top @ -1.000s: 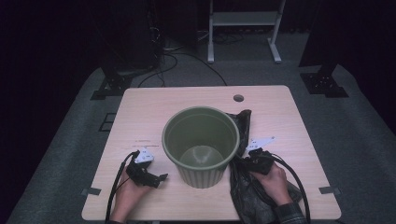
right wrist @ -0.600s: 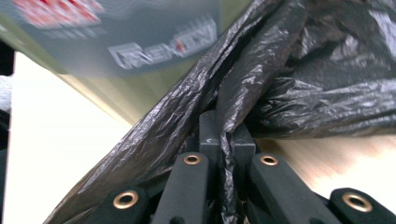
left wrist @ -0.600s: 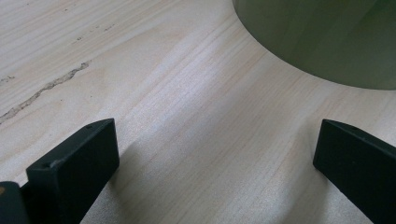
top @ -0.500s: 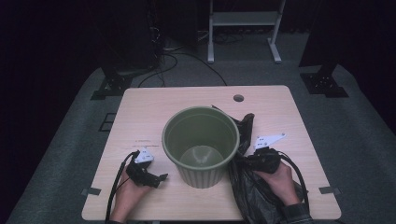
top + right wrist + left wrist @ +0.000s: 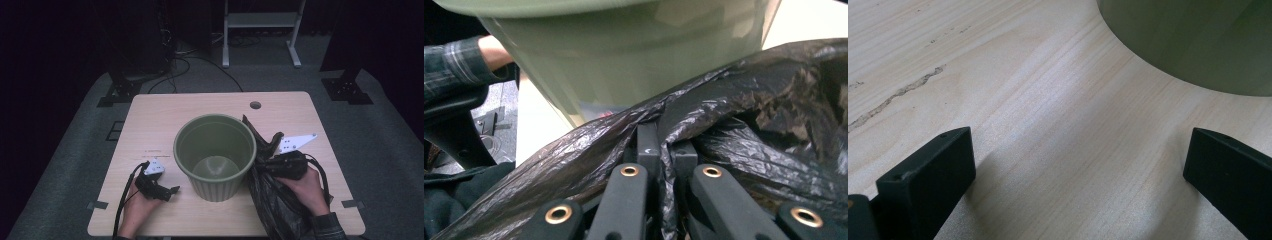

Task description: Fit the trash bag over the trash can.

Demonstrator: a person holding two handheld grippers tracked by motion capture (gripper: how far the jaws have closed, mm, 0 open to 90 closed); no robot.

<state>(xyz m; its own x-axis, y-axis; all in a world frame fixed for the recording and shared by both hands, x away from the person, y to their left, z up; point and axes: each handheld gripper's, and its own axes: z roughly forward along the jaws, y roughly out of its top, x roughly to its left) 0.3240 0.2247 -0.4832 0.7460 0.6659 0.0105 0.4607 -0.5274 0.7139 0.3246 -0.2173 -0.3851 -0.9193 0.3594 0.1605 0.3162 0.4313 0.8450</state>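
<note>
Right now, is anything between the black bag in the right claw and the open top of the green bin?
Nothing visible. The right claw grips the black bag right beside the green bin, whose mouth is open and looks empty.

The right claw [image 5: 267,161] has lifted the black bag [image 5: 272,200] higher.

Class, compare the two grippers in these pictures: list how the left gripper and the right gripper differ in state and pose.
The left gripper is open and empty, resting low on the table; the right gripper is shut on the black bin bag. The left gripper sits left of the green bin, the right gripper on its right. Both are hand-held beside the bin.
</note>
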